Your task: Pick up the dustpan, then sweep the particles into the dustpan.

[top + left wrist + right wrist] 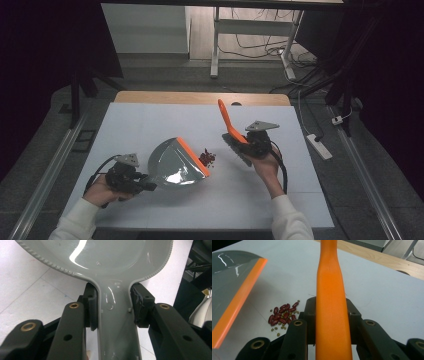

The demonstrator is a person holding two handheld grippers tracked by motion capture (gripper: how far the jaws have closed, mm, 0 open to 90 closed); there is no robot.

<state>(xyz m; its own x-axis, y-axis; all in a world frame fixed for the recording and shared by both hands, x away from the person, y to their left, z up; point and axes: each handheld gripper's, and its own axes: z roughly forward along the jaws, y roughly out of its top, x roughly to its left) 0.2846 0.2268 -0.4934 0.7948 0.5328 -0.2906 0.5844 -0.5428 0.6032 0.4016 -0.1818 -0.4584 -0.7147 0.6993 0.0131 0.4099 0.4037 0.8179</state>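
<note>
Left gripper view looks along two black jaws closed against the sides of a grey handle, the left gripper clamping the neck of the grey dustpan, whose shiny pan widens just beyond the pads and carries a ribbed rim. Right gripper view has the right gripper shut on the orange handle of a brush, the handle running straight up between the jaws. Just beyond the jaw at left lies a small heap of dark red beans with a few tiny greenish ones around it, loose on the white worktop, and beside the heap stands the dustpan's orange lip.

High view puts the left gripper near the worktop's front left, the dustpan reaching toward the middle with its orange lip facing the beans, which lie just off that lip. The right gripper sits right of the beans, the brush handle tilting up toward the far edge. I can read no writing anywhere.
</note>
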